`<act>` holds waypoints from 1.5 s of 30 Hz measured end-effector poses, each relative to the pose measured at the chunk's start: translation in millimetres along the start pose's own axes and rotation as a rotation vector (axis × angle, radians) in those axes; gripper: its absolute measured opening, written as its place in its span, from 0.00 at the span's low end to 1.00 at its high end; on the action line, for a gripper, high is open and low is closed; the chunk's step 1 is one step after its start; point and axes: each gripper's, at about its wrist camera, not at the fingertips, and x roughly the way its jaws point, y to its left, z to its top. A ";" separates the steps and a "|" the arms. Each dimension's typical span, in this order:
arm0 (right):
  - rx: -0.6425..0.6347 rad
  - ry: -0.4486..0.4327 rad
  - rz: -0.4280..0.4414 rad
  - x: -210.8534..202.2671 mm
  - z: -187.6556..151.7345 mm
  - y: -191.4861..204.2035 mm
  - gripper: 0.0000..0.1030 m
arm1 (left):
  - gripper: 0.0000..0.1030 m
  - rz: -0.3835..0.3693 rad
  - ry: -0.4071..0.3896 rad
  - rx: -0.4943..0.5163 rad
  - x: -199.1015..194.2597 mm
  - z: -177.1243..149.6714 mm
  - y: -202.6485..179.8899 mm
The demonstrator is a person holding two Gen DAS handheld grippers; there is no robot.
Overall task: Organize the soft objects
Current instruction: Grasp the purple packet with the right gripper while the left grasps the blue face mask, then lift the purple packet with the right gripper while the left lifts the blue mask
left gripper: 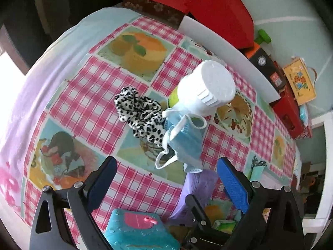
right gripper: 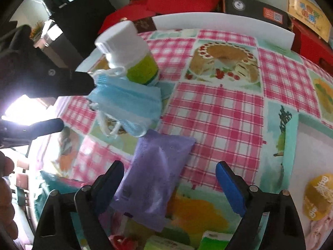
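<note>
Purple pouch [right gripper: 155, 179] lies between the right gripper's [right gripper: 169, 179] wide-open, empty fingers.

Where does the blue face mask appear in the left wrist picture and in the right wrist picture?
Left wrist: the blue face mask lies near the centre, ahead of the open fingers, right of the leopard scrunchie.
Right wrist: the mask is left of centre, above the purple pouch.
Shared landmark: the white-capped bottle stands just behind the mask.
</note>
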 end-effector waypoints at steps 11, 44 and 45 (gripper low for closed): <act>-0.020 -0.014 -0.030 6.2 1.7 1.6 0.88 | 0.94 0.010 0.043 -0.005 14.5 0.5 -4.8; -0.034 0.003 -0.101 -16.6 -15.4 -24.7 0.64 | 0.07 -0.047 0.045 -0.054 46.0 3.1 -20.1; -0.032 0.003 -0.099 -17.4 -15.4 -24.9 0.64 | 0.07 -0.052 0.039 -0.058 45.0 1.9 -19.4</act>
